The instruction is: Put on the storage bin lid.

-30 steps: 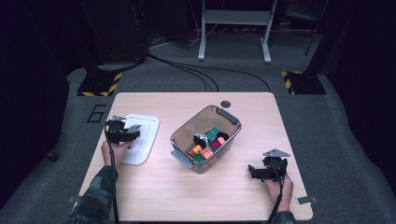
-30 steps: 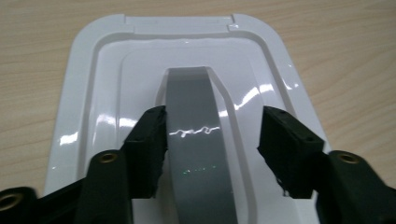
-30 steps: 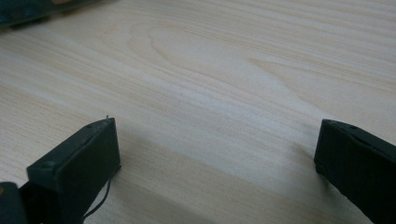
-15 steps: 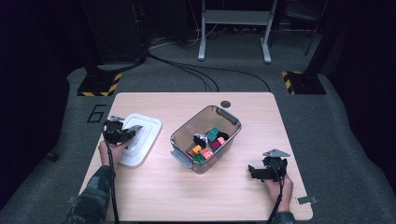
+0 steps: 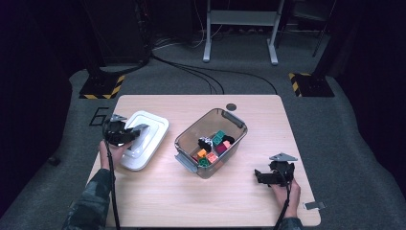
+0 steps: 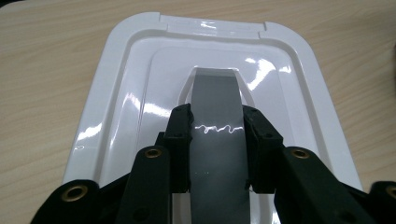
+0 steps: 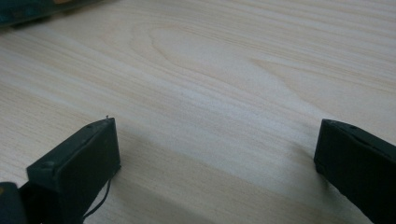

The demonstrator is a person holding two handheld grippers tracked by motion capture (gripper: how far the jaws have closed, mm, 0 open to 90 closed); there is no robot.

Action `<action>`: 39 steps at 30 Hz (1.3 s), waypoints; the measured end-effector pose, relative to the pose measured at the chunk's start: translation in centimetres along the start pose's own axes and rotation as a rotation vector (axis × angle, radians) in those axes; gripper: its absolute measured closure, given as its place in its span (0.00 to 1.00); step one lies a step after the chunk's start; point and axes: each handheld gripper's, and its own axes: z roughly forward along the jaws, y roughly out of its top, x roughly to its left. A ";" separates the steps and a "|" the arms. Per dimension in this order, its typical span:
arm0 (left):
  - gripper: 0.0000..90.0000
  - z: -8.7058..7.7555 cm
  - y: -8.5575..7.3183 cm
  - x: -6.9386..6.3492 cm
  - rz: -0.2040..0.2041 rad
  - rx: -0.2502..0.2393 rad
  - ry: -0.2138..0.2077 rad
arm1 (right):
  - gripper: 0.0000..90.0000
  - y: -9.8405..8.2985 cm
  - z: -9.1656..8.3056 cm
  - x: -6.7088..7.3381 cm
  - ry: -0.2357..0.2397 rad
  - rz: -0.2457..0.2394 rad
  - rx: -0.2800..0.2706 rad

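Left of high view: my left gripper point(image 5: 125, 134) over white lid point(image 5: 149, 125), jaws clamped on lid's grey handle strip point(image 6: 217, 100), one pad on each side. Lid lies on wooden table point(image 5: 268, 120), near left edge, apart from box. Centre: clear plastic box point(image 5: 210, 141), open top, coloured blocks point(image 5: 213, 146) inside, set diagonally; small dark disc point(image 5: 231, 106) just above it. Lower right: my right gripper point(image 5: 263, 176) low over bare table, jaws spread wide, nothing between them.

Grey bin point(image 5: 238, 125) of coloured toys point(image 5: 213, 146) on wooden table point(image 5: 201, 201).
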 end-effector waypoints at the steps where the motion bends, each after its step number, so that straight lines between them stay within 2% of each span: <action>1: 0.74 -0.2 0.3 -0.1 0.005 0.003 -0.001 | 0.00 0.0 0.0 0.0 0.000 0.000 0.000; 7: 0.74 -1.3 1.7 -0.5 0.028 -0.012 -0.015 | 0.00 0.0 0.0 0.0 0.000 0.001 0.000; 13: 0.74 -2.0 3.0 -1.3 0.029 -0.039 -0.024 | 0.00 0.0 0.0 0.0 0.000 0.000 0.000; 14: 0.74 -2.2 3.3 -1.3 0.042 -0.031 -0.028 | 0.00 0.0 0.0 0.0 0.000 0.000 0.000; 16: 0.74 -2.5 3.8 -1.6 0.041 -0.037 -0.029 | 0.00 0.0 0.0 0.0 0.000 0.000 0.000; 21: 0.74 -3.0 5.1 -2.1 0.069 -0.037 -0.035 | 0.00 0.0 0.0 0.0 0.000 0.001 0.000; 33: 0.74 -4.6 7.8 -3.5 0.106 -0.058 -0.055 | 0.00 0.0 0.0 0.0 0.001 0.000 0.000; 39: 0.74 -5.4 9.1 -4.6 0.141 -0.073 -0.070 | 0.00 0.0 0.0 0.0 0.001 0.000 0.000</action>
